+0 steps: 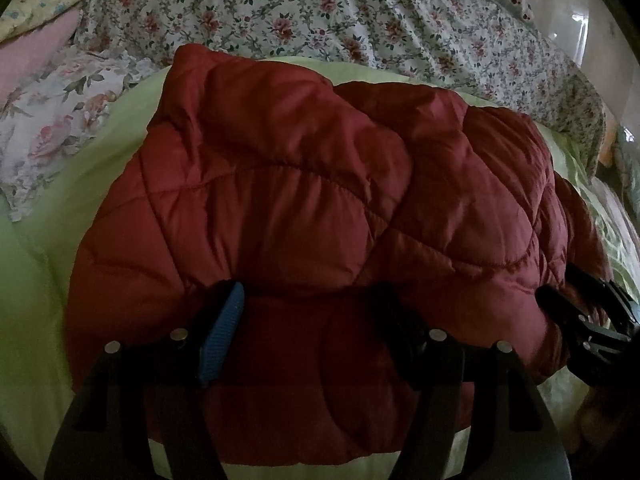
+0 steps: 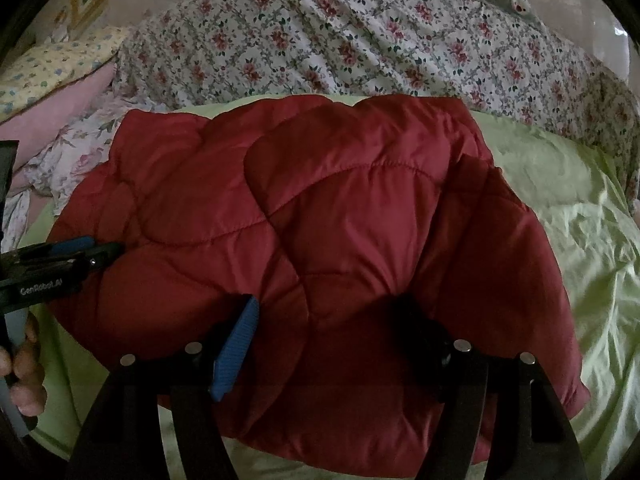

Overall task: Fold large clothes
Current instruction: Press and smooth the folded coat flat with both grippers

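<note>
Left wrist view: left gripper sits at the near edge of the red quilted jacket, jaws spread wide w/ a puffy fold bulging between them. The blue pad is at the fabric, but can't tell if it truly pinches. Right gripper shows at the far right, at the jacket's right-hand near edge. Jacket lies bunched, partly folded over itself, in the middle of the pale green sheet.

Right wrist view: right gripper is likewise spread, jacket fabric swelling up between the fingers; grip not clear either. Left gripper comes in from the left w/ a hand on its handle, tip at the jacket's left edge.

Step in hand, prob.: taking hold of the near hem w/ both tools to fold it away. To do it well: bite deep enough to catch all the padded layers, keep both sides even, lift together so the slick shell doesn't slide out or bunch.

Surface & room: a soft bed, green sheet rumpled on the right; flowered bedding heaped at the far side, pink and yellow pillows far left. Light is dim.
</note>
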`<state>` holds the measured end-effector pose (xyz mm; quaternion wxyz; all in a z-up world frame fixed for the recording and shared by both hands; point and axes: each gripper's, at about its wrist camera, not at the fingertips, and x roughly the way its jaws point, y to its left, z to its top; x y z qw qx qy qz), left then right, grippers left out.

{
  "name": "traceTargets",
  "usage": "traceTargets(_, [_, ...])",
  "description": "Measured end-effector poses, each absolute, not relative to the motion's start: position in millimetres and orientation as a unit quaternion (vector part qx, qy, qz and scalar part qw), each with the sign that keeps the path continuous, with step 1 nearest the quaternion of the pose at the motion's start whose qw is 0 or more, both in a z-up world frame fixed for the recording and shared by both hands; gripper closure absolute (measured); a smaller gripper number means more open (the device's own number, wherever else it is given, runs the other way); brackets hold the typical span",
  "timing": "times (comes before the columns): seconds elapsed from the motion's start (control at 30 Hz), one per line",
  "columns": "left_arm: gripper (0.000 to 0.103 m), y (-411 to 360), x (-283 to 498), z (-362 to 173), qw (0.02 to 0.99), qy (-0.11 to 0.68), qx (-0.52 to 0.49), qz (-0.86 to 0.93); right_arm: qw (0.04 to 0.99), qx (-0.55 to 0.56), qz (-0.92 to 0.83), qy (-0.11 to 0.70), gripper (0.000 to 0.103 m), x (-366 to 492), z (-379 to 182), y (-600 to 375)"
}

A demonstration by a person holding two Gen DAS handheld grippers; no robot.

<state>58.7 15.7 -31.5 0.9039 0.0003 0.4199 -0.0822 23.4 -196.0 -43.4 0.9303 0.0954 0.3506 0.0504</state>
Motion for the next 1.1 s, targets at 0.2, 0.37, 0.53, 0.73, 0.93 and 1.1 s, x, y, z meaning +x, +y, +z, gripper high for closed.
traceTargets(0.2, [0.035,15,48,-23,0.903,0.423,-0.001,-0.071,0.932,0.095,0.055,0.345,0.031,18,-43,-197])
traceTargets(0.37, [0.032,14,33,-15,0.904,0.423,0.009,-0.064,0.932,0.098,0.058,0.343,0.031,13,-43,-199])
traceTargets(0.53, [0.025,15,22,-9,0.904,0.424,0.019,-0.060,0.932,0.098,0.054,0.344,0.031,11,-43,-198])
traceTargets(0.73, [0.020,18,15,-14,0.904,0.423,0.021,-0.056,0.932,0.097,0.049,0.345,0.031,5,-42,-197])
traceTargets(0.93, [0.016,23,18,-17,0.904,0.423,0.015,-0.060,0.927,0.106,0.048,0.357,0.031,3,-41,-200])
traceTargets(1.1, [0.013,22,20,-18,0.905,0.422,0.019,-0.060,0.924,0.111,0.045,0.363,0.030,-2,-41,-201])
